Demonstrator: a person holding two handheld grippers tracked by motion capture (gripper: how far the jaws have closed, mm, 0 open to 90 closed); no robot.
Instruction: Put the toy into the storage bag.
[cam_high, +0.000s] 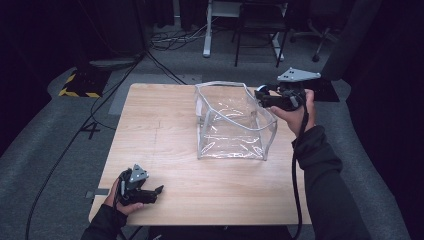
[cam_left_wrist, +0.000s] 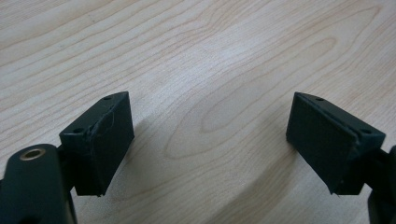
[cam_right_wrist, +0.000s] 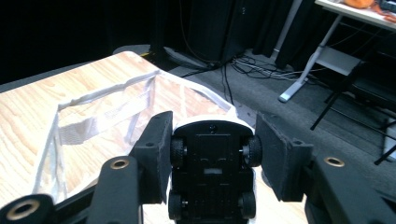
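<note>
The right gripper (cam_right_wrist: 212, 154) pinches a toy car (cam_right_wrist: 211, 172) by its wheeled sides, underside up, just above the bag's (cam_high: 232, 125) far right rim. The car looks light, rigid and smooth-shelled; its wheels give the better hold. The left gripper (cam_high: 150, 192) rests spread, well apart from the bag.

No legible text, brand or number in any view; a yellow-black hazard-striped mat (cam_high: 80, 85), upper left, possibly unlettered.
</note>
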